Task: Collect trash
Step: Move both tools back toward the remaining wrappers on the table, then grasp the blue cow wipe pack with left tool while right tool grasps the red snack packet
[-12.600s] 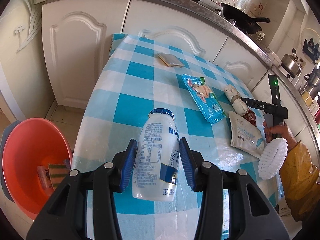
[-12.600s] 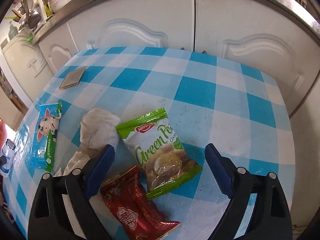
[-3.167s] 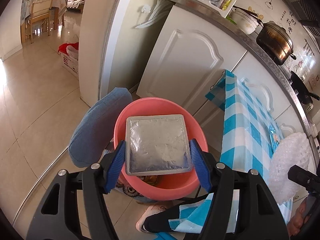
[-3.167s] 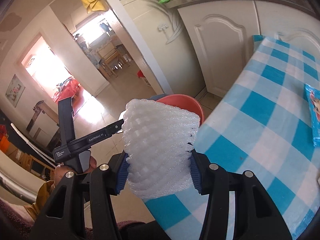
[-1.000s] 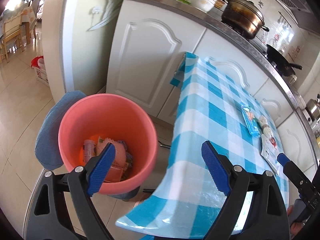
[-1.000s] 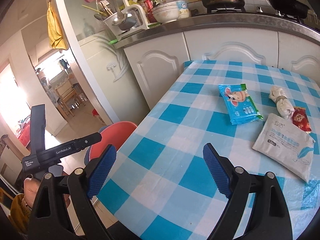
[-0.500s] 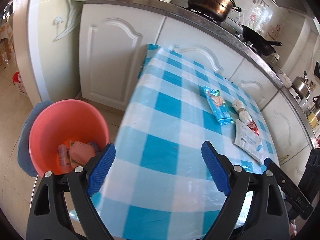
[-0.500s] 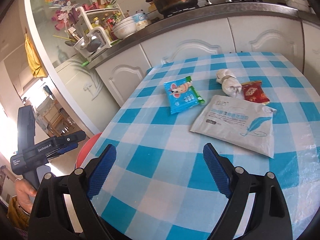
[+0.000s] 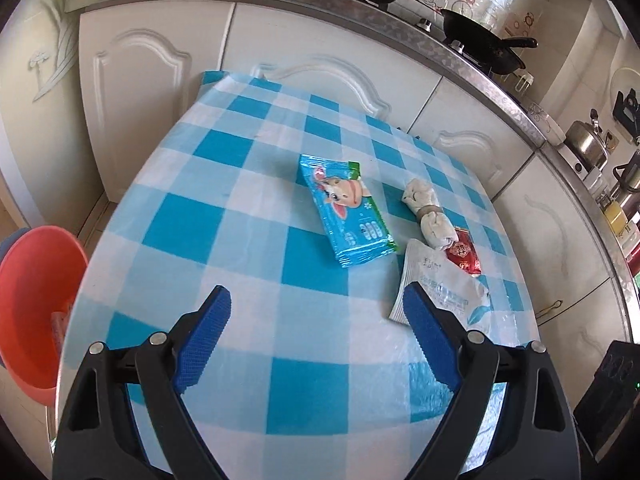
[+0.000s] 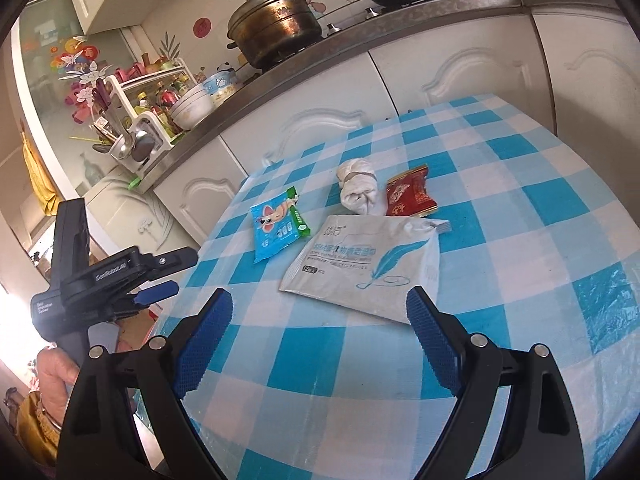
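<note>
Left gripper swung from bucket to table, jaws empty

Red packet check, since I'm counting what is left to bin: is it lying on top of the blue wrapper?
No, the red packet lies apart from the blue wrapper, beside the white bundle.

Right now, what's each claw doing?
Left claw: open, holding nothing.
Right claw: open, holding nothing.

bare tablecloth lies before the clustered wrappers.
</note>
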`<action>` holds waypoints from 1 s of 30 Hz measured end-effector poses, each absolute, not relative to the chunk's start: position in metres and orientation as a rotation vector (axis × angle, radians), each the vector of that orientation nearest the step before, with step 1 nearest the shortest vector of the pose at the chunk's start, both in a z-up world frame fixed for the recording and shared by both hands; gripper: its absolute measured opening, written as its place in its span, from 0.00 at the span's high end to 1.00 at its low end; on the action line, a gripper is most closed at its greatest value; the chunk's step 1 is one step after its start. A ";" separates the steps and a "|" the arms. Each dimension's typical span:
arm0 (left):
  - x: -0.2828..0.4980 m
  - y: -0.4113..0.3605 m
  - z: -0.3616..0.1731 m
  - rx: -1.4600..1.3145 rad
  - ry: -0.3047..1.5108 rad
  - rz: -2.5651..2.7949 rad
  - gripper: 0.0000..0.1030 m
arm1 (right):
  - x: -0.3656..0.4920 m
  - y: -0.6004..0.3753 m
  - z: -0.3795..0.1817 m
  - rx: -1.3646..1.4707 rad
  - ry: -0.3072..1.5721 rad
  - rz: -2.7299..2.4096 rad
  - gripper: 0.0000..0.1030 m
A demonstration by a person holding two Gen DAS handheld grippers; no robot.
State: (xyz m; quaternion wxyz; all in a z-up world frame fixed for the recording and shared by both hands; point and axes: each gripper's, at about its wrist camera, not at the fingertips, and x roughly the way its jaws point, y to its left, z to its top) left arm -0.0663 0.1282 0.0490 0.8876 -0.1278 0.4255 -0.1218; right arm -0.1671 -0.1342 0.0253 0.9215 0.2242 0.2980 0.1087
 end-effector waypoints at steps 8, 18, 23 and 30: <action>-0.012 0.076 0.032 -0.237 0.905 -0.214 0.14 | -0.169 -0.147 0.018 0.473 0.607 0.242 0.14; 0.033 0.059 0.019 -0.199 0.915 -0.136 0.14 | -0.163 -0.162 0.011 0.508 0.618 0.240 0.14; 0.045 0.055 0.013 -0.175 0.926 -0.116 0.14 | -0.156 -0.169 0.007 0.545 0.647 0.245 0.14; 0.051 0.048 0.010 -0.111 0.917 -0.094 0.14 | -0.142 -0.177 0.013 0.549 0.689 0.237 0.14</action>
